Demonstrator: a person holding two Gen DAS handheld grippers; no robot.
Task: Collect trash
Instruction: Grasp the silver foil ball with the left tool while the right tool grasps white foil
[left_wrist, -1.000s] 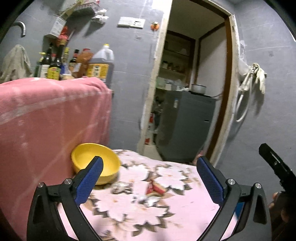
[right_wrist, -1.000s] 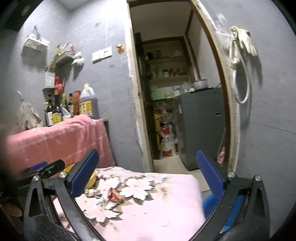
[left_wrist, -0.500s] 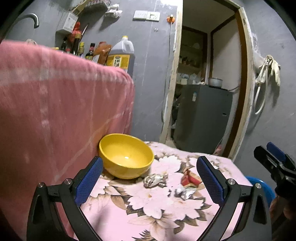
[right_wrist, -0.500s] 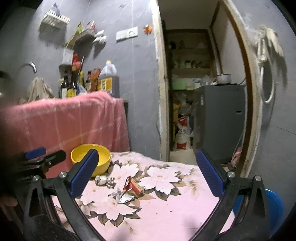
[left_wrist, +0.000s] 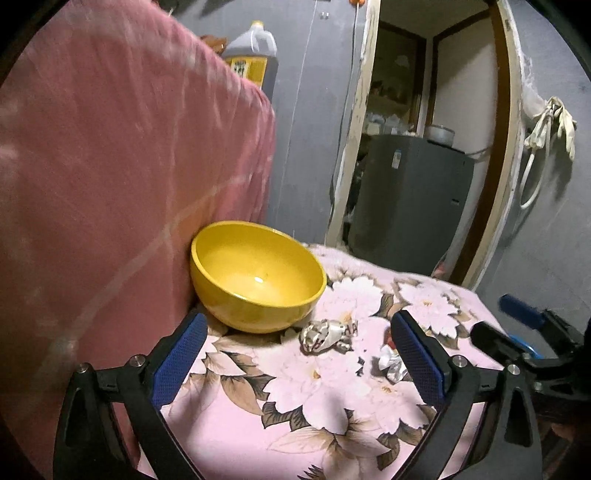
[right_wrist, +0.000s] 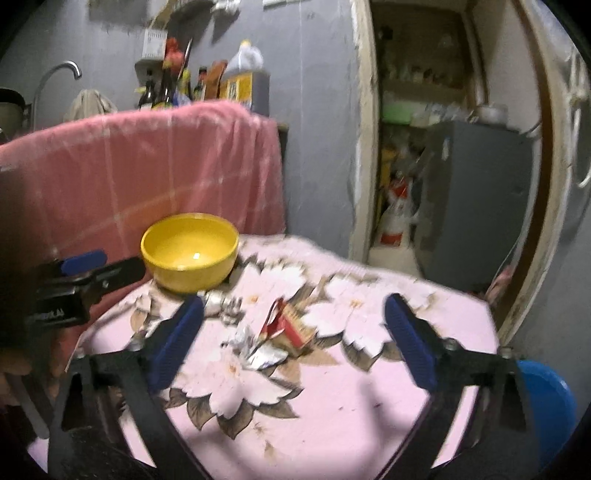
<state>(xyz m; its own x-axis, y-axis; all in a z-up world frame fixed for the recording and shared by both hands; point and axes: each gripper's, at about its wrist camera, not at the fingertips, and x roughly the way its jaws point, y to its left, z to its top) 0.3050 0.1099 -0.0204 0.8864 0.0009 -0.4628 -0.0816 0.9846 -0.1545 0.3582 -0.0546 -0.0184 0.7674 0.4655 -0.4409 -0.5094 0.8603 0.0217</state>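
Trash lies on the pink flowered tablecloth (left_wrist: 325, 421): a crumpled pale wrapper (left_wrist: 327, 334), a scrap of silver foil (left_wrist: 389, 363) and a red wrapper (right_wrist: 286, 325). The foil (right_wrist: 258, 349) and the pale wrapper (right_wrist: 225, 304) also show in the right wrist view. My left gripper (left_wrist: 297, 356) hovers open just short of the pale wrapper, nothing between its pads. My right gripper (right_wrist: 291, 343) is wide and its jaws are closing, above the red wrapper and the foil without touching them. Each gripper shows in the other's view, the right gripper (left_wrist: 517, 325) and the left gripper (right_wrist: 88, 269).
A yellow bowl (left_wrist: 258, 273) stands at the table's back left, against a pink cloth-draped surface (left_wrist: 129, 166). A blue bin (right_wrist: 546, 402) sits low beyond the table's right edge. Bottles (right_wrist: 207, 81) line the counter behind. An open doorway with a grey fridge (left_wrist: 410, 199) is ahead.
Both grippers have come down and closer to the table, so the bowl and trash look larger. The right gripper's fingers stand slightly nearer each other.
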